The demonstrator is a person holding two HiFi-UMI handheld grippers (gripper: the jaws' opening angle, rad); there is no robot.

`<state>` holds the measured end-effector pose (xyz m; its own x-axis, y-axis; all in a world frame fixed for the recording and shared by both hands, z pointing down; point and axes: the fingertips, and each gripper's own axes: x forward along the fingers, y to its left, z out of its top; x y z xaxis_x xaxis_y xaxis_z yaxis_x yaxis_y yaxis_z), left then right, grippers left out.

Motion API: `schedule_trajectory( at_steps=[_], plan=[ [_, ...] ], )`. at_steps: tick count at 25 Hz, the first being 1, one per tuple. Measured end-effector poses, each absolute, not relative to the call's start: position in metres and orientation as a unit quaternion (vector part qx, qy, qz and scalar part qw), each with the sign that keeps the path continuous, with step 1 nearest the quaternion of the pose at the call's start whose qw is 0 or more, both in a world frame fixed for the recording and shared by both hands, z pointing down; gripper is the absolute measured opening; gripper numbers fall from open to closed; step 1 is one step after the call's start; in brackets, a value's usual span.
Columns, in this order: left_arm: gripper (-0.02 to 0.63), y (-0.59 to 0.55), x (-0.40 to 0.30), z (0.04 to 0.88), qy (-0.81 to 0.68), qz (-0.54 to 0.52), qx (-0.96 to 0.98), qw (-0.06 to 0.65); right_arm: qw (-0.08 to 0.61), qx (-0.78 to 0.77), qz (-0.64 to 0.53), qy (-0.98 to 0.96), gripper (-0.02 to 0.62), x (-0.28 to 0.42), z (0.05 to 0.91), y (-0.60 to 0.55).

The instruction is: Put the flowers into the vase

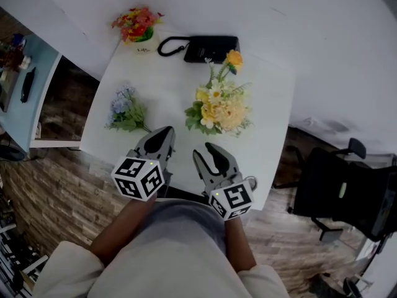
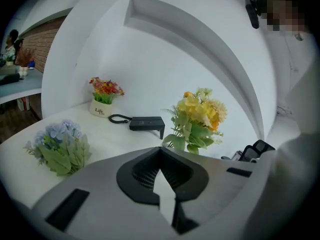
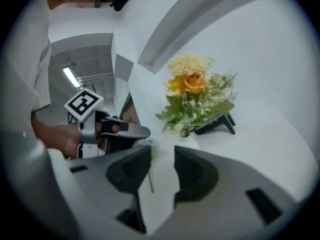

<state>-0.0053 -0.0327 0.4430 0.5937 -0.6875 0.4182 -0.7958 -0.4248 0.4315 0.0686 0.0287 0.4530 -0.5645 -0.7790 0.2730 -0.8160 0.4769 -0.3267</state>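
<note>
1. Closed tight: left gripper (image 2: 161,150), jaw tips meeting, nothing between them. Low over the near edge of the white table (image 1: 173,85).
2. Partway apart: right gripper (image 3: 162,152), pads pressing on nothing. Thin dark line in the gap, too blurred to tell whether it is a stem.
3. Lying flat on the left half of the table: blue flower bunch (image 1: 124,112), blooms away from the person, stem pointing at the left gripper. Stem end runs right up to the jaw in the head view; touching or not, cannot tell.
4. Upright at centre-right, beyond both grippers: yellow bouquet (image 1: 220,107).
5. Under the yellow bouquet: vase (image 3: 190,139). Hidden by blooms in the head view. In the right gripper view only a faint white shape at the stem bases, hard to separate from the table.
6. At the far edge: black device (image 1: 211,48) with a looped cord. Just left of it, small pot of red flowers (image 1: 138,28).
7. Right of the table: black chair (image 1: 347,185), partly in shadow. In the left gripper view only a sliver of it behind the gripper body.
</note>
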Motion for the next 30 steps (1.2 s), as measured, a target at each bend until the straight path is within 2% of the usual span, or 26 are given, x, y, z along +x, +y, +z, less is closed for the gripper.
schedule_trajectory(
  at_steps=[4,8,30],
  plan=[
    [0.02,-0.029,-0.019,0.445,-0.458,0.078,0.828,0.313,0.054,0.443,0.2,-0.872,0.07,0.055,0.446,0.033],
    [0.02,-0.029,-0.036,0.45,-0.478,0.072,0.814,0.321,0.063,0.421,0.195,-0.883,0.038,0.041,0.44,0.028],
    [0.02,-0.037,-0.097,0.462,-0.538,0.052,0.768,0.344,0.098,0.342,0.17,-0.919,0.023,-0.03,0.428,0.008]
  ],
)
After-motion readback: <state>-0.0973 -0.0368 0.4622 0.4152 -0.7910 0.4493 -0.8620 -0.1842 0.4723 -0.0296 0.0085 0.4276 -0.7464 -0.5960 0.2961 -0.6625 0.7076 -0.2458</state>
